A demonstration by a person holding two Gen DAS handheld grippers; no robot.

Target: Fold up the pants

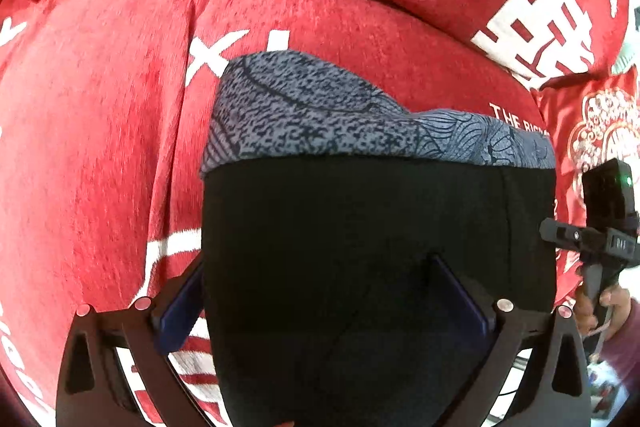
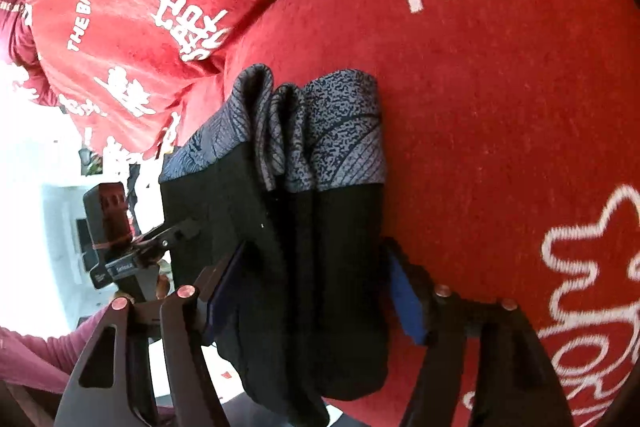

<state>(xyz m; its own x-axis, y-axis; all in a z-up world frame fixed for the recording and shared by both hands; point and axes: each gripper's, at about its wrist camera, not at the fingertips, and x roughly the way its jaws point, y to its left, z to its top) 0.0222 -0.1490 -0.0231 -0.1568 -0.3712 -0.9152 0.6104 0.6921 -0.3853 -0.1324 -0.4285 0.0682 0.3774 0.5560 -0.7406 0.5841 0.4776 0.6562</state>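
Observation:
The pants (image 1: 376, 227) are a folded bundle, black with a blue-grey patterned band (image 1: 320, 115) at the far end, over the red sofa cover (image 1: 100, 107). My left gripper (image 1: 320, 287) is shut on the black part, its blue pads pressing both sides. My right gripper (image 2: 316, 279) is shut on the same bundle (image 2: 320, 227), which hangs in stacked folds between its pads; the patterned band (image 2: 328, 123) is at the far end. The right gripper shows at the right edge of the left wrist view (image 1: 600, 239). The left gripper shows at the left of the right wrist view (image 2: 132, 247).
The red sofa cover with white lettering (image 2: 480, 67) fills both views, over a seat and back cushion. A red patterned pillow (image 1: 592, 131) lies at the right. A bright white area of floor (image 2: 48, 187) lies to the left, off the sofa.

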